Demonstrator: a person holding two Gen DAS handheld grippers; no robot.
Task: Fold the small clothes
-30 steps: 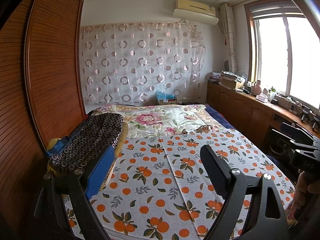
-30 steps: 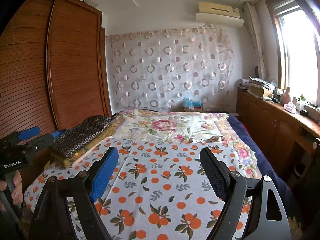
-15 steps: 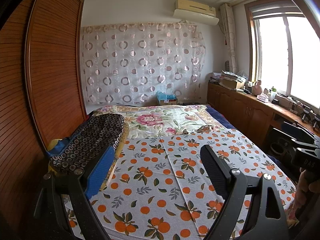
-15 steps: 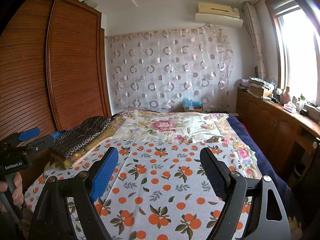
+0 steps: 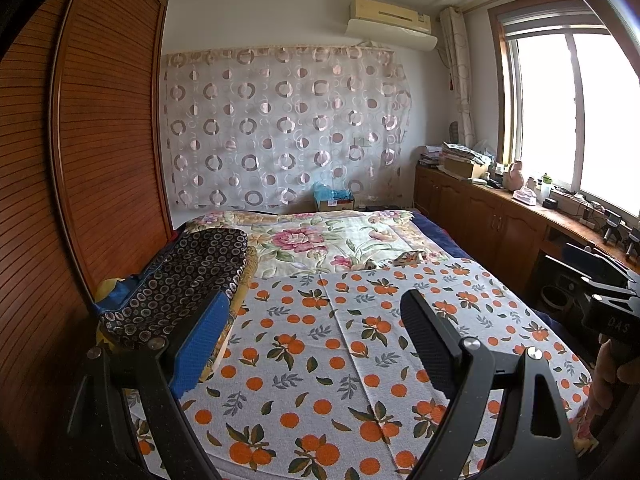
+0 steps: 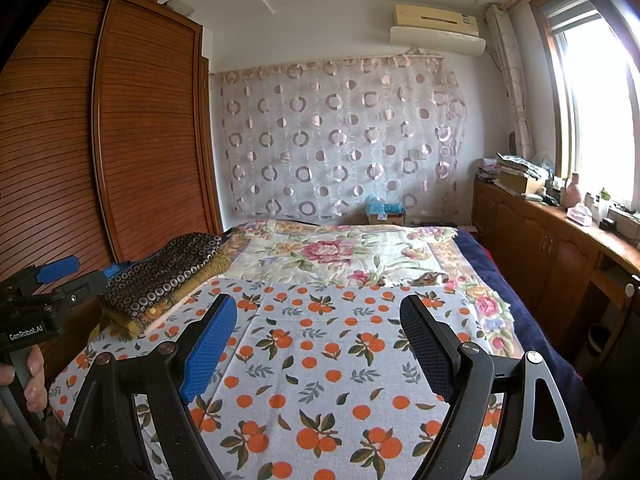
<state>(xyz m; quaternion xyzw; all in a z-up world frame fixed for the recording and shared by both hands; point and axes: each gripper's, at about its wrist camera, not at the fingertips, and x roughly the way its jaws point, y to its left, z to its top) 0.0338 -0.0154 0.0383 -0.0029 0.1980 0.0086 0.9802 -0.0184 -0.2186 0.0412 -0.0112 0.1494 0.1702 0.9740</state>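
I have both grippers hovering over the near end of the bed (image 5: 460, 236), and from here the scene reads as one between handlings rather than in the middle of a fold. The left gripper (image 5: 316, 328) has its fingers (image 5: 200, 344) spread wide with nothing between them, and the right gripper (image 6: 318, 332) is the same: fingers (image 6: 210, 344) far apart, touching no cloth. Under both lies the orange-print cloth (image 5: 320, 360), spread flat across the near half of the bed, I'd guess as a clean working surface, with the floral bedspread (image 6: 340, 252) showing beyond it. The clothes I can make out sit in a pile (image 5: 180, 284) at the left edge of the bed against the wardrobe (image 5: 100, 140), a dark ring-patterned piece on top, yellowish and blue layers under it; it looks stacked neatly, set aside to keep the middle free. A small crumpled garment (image 5: 410, 257) lies at the far right edge of the orange cloth, well apart from the pile. Whether the pile is finished work or waiting stock I cannot tell. The wide-open fingers fit either reaching for a piece or having just let one go.
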